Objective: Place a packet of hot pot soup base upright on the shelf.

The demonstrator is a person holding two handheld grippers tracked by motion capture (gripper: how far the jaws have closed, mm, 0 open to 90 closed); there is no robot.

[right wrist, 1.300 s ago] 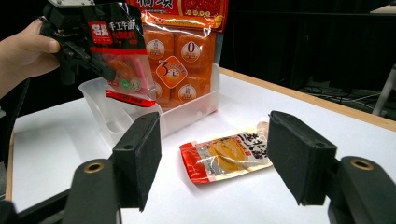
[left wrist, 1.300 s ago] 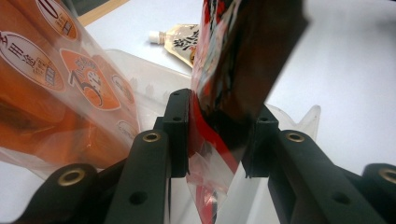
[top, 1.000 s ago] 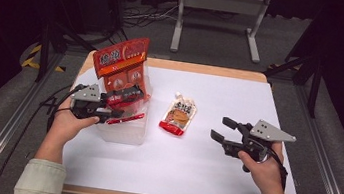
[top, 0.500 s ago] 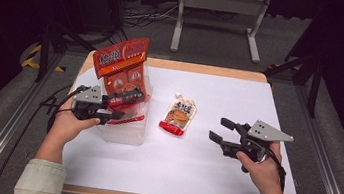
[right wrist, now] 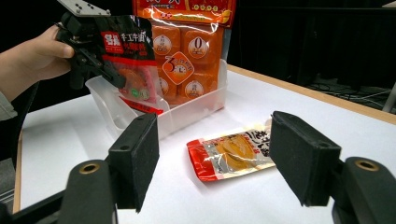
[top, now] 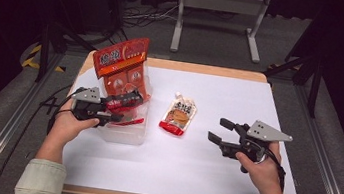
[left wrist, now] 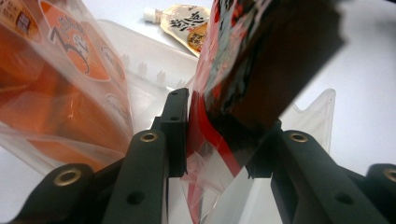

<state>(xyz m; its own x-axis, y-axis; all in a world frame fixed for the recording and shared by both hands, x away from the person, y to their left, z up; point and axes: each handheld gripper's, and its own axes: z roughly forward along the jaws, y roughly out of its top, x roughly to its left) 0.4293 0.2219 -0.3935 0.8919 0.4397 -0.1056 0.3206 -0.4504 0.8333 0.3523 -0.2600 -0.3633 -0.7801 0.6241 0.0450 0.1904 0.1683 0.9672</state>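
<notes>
Three snack packs are in play, and the work looks like filing them into the clear bin (top: 127,131) near the tabletop's left edge. From the high view, the left gripper (top: 126,107) holds a dark red packet (top: 123,101) over the bin, beside the tall orange pouch (top: 122,70) standing in its far end. The right gripper (top: 221,130) hovers near the right edge, jaws apart and empty. A spouted sauce pouch (top: 179,118) lies flat mid-table between them.

In the left gripper view, the pads are clamped on the packet's (left wrist: 224,116) lower seam; the film crinkles and sags there, so I judge it light, soft and slippery, best pinched at a flat sealed edge, not the bulging middle.

In the right gripper view, the open jaws frame the sauce pouch (right wrist: 231,151), well apart from it. It looks floppy and glossy; its red bottom seam or stiff spout seems the safer hold.
</notes>
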